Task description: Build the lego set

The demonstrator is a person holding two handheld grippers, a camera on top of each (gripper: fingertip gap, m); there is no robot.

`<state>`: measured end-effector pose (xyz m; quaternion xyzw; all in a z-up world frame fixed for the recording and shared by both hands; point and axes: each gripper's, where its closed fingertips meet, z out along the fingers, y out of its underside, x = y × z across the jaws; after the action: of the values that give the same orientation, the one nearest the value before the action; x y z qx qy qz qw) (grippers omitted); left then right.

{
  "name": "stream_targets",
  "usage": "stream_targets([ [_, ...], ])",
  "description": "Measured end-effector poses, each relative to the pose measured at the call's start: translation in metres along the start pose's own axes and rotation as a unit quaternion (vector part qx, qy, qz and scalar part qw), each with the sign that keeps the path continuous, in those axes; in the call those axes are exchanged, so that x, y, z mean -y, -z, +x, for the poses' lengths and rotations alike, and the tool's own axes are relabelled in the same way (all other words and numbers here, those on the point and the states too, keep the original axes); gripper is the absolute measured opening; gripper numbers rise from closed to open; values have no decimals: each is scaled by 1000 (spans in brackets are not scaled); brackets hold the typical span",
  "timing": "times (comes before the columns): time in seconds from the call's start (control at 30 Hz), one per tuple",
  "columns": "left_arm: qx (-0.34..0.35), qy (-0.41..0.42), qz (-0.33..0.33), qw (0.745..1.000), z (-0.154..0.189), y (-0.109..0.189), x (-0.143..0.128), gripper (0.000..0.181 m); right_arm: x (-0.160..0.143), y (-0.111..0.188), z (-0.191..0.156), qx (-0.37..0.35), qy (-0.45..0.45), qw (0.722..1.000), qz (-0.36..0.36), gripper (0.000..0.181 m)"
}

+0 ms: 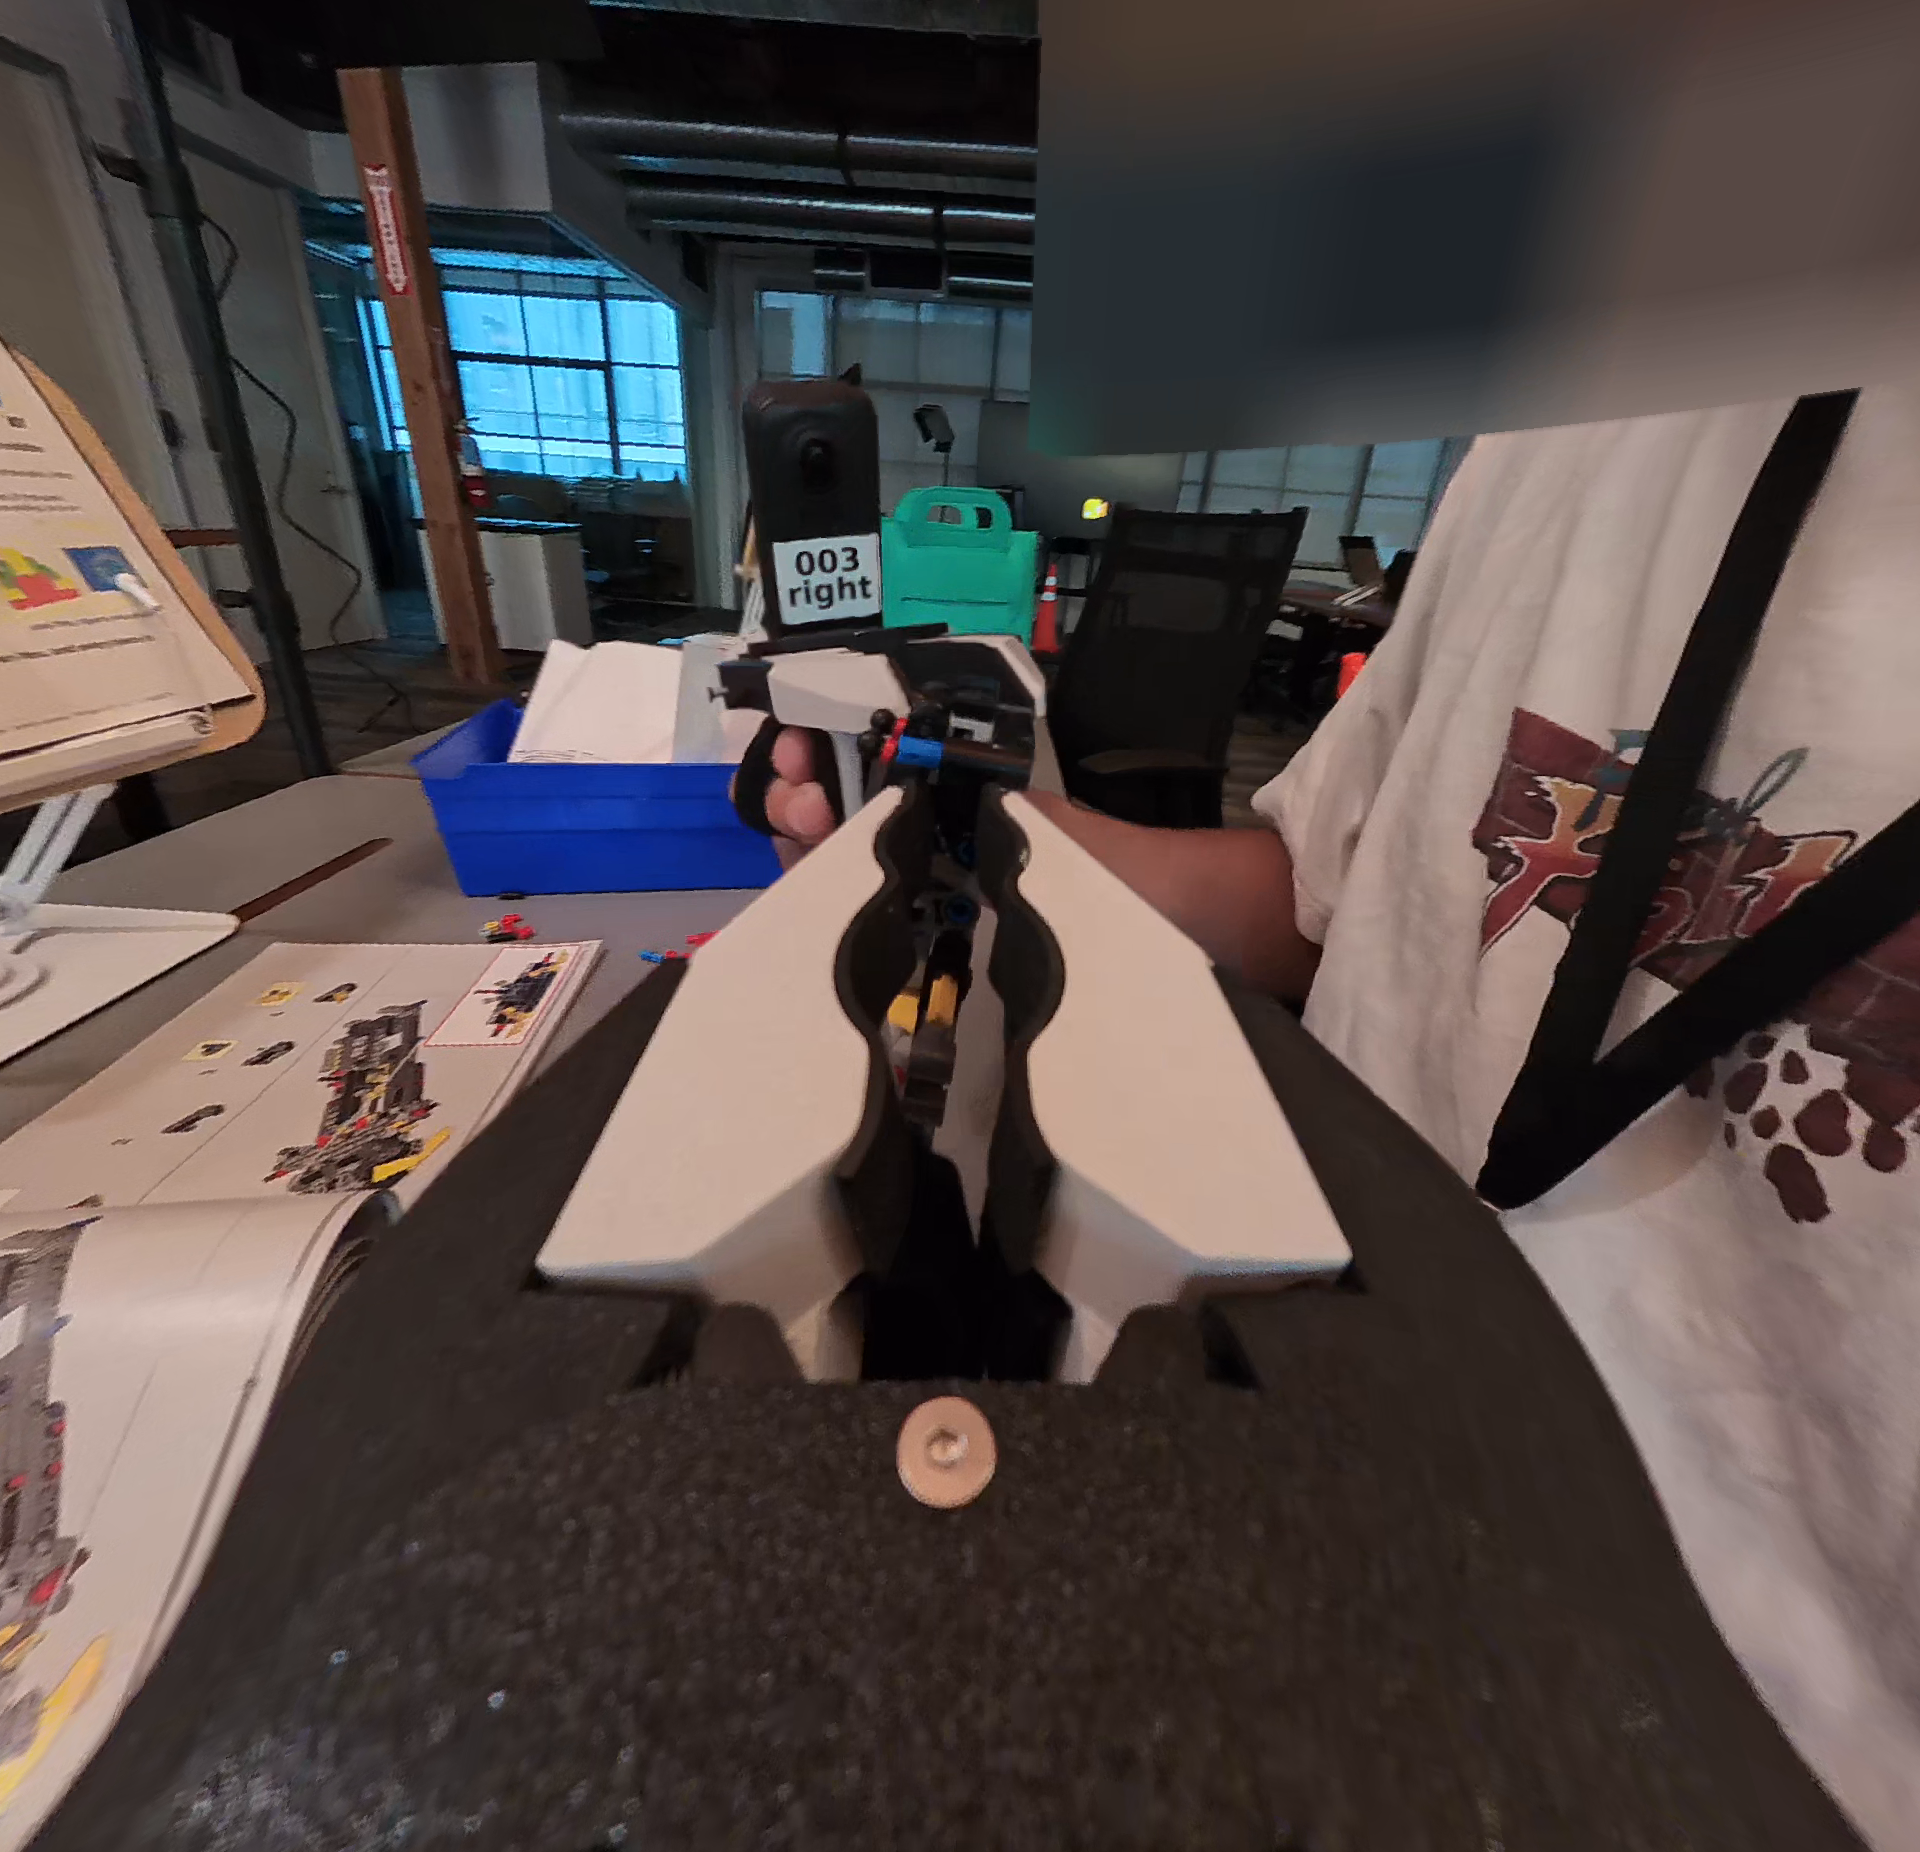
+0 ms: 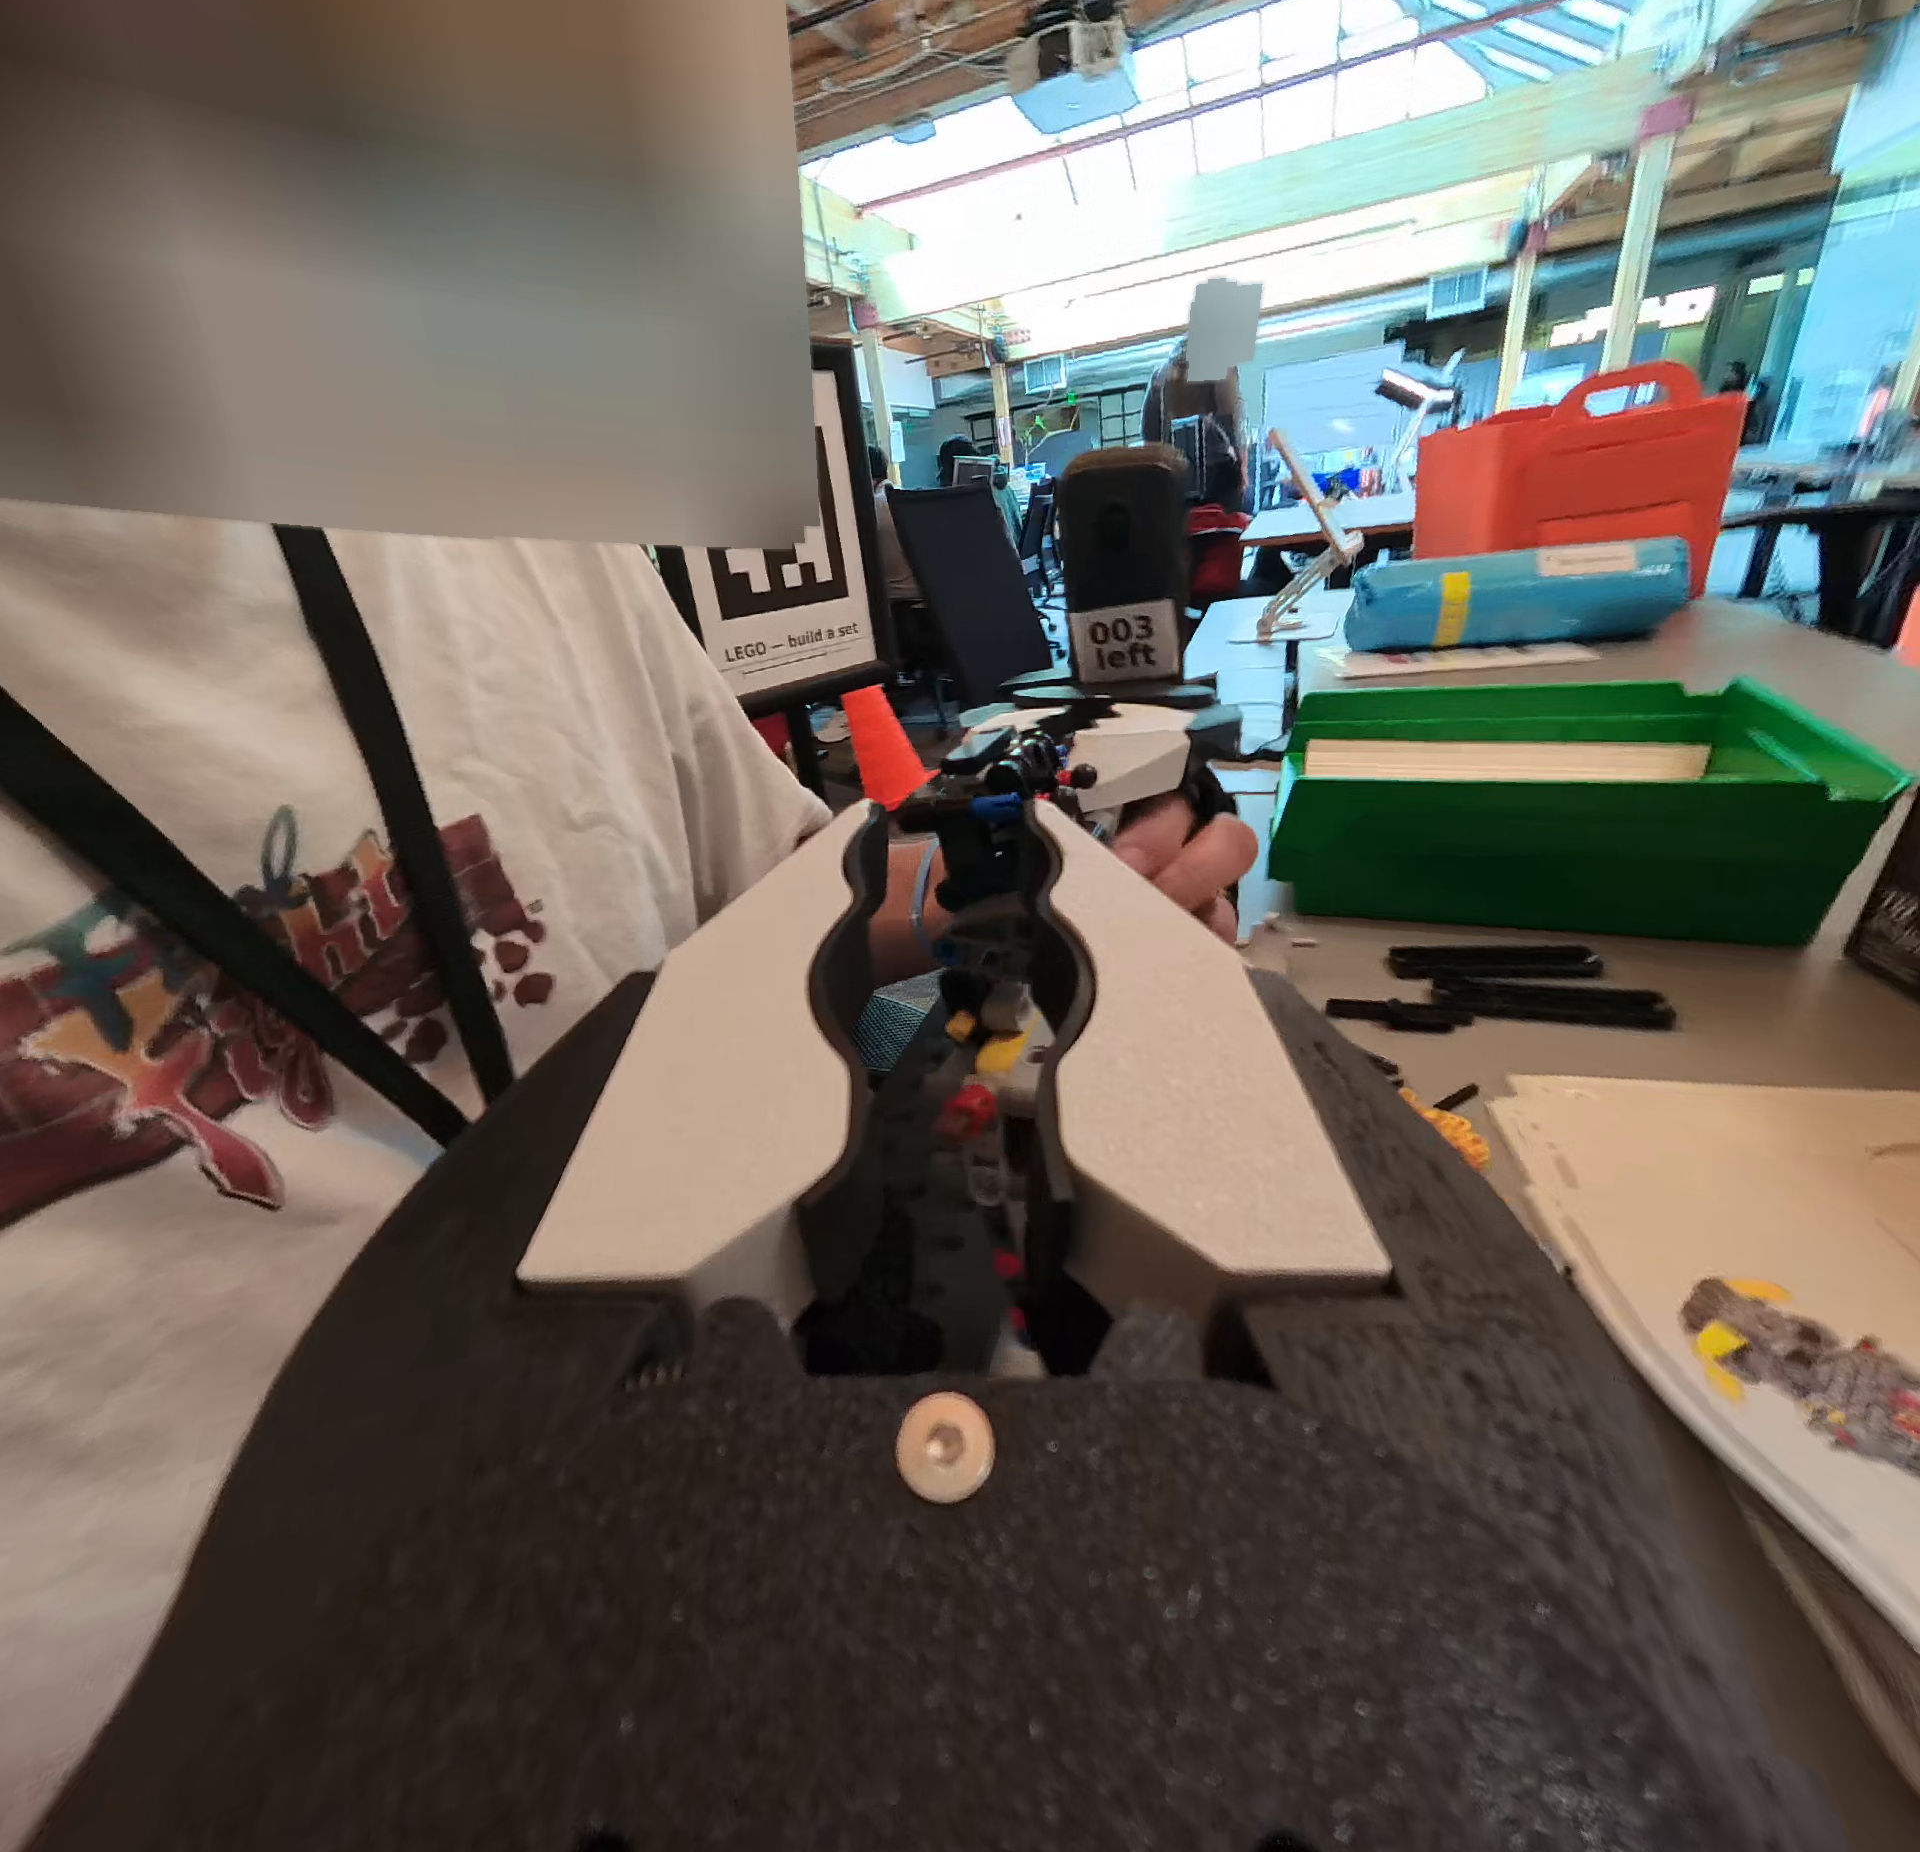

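Note:
Both grippers hold one Lego model in the air in front of a person's white shirt. In the left wrist view my left gripper (image 1: pixel 951 800) is shut on the model (image 1: pixel 935 1002), a long black build with yellow and blue bits that runs down between the fingers. The right gripper (image 1: pixel 935 732) faces it from the far end, held by a hand. In the right wrist view my right gripper (image 2: pixel 954 813) is shut on the same model (image 2: pixel 977 1054), here showing red, yellow and blue bits. The left gripper (image 2: pixel 1081 763) grips its far end.
An open instruction booklet (image 1: pixel 312 1054) lies at the left, with small loose pieces (image 1: pixel 509 929) and a blue bin (image 1: pixel 592 815) behind it. A green bin (image 2: pixel 1558 867), black beams (image 2: pixel 1507 981), a yellow piece (image 2: pixel 1455 1127) and booklet pages (image 2: pixel 1714 1231) lie at the right. The grippers are tip to tip, or close to it.

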<state>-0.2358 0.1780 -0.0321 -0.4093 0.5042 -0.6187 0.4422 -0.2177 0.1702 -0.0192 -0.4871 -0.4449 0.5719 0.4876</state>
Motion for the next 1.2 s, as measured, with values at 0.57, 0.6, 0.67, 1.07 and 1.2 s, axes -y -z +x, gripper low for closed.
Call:
stream_targets([
  [0.57, -19, 44, 12, 999, -29, -2, 3, 6, 0, 10, 32, -86, 64, 993, -52, 15],
  [0.6, -13, 42, 10, 999, -30, -3, 2, 6, 1, 11, 33, -88, 60, 993, -52, 15],
  [0.67, -4, 40, 4, 999, -32, -4, 2, 6, 1, 12, 36, -95, 60, 992, -50, 16],
  [1.07, 20, 44, -7, 999, -41, -2, 1, 6, 2, 11, 51, -152, 90, 983, -40, 16],
  [1.2, 27, 41, -5, 999, -43, -3, 1, 6, 2, 12, 53, -155, 83, 984, -30, 15],
])
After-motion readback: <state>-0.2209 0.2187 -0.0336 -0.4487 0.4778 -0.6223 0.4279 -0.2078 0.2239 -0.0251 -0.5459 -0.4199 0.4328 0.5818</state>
